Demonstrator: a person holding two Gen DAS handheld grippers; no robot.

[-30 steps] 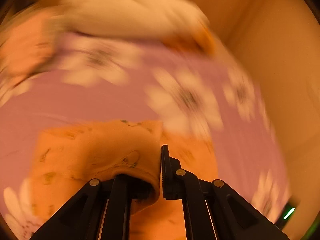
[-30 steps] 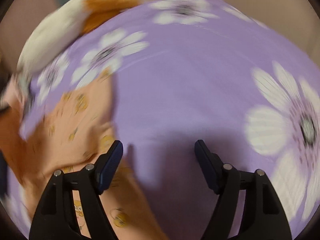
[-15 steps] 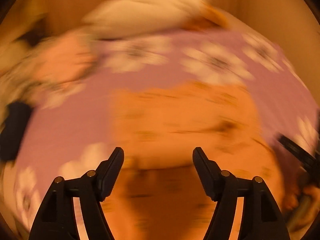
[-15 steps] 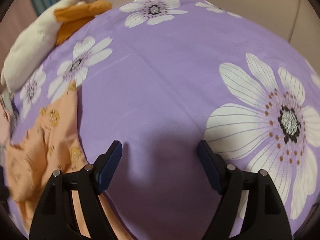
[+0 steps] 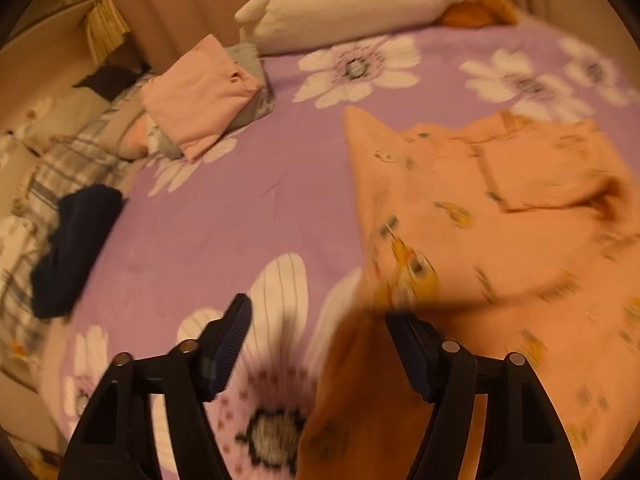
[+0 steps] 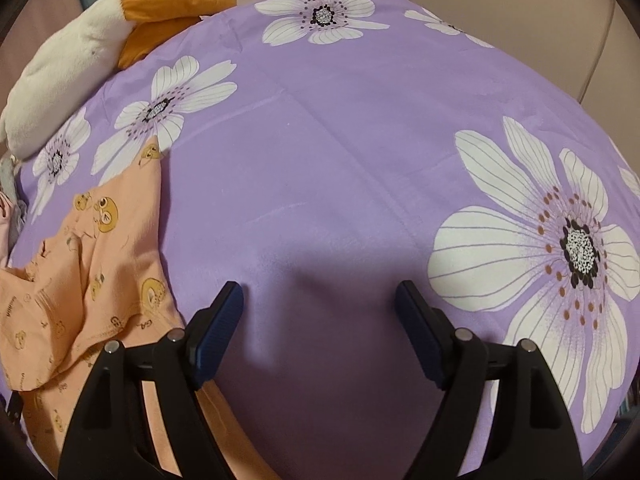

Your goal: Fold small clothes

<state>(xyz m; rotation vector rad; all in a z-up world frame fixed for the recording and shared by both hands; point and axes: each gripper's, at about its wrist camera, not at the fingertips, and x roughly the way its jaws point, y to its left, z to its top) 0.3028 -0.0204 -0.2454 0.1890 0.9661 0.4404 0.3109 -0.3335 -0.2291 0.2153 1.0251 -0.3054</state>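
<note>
Left wrist view: my left gripper [image 5: 318, 334] stands wide apart, gripping nothing; a loose edge of the orange cartoon-print cotton garment [image 5: 480, 216] drapes between its fingers. The garment lies rumpled, partly folded, toward the right edge of the purple flower-print bedsheet [image 5: 224, 216]. A folded pink cloth stack [image 5: 200, 96] sits at the far left edge, seemingly done.

Right wrist view: my right gripper [image 6: 320, 312] is wide open, empty, over bare sheet; garment [image 6: 100, 264] at left. Folding remains, I judge.
</note>
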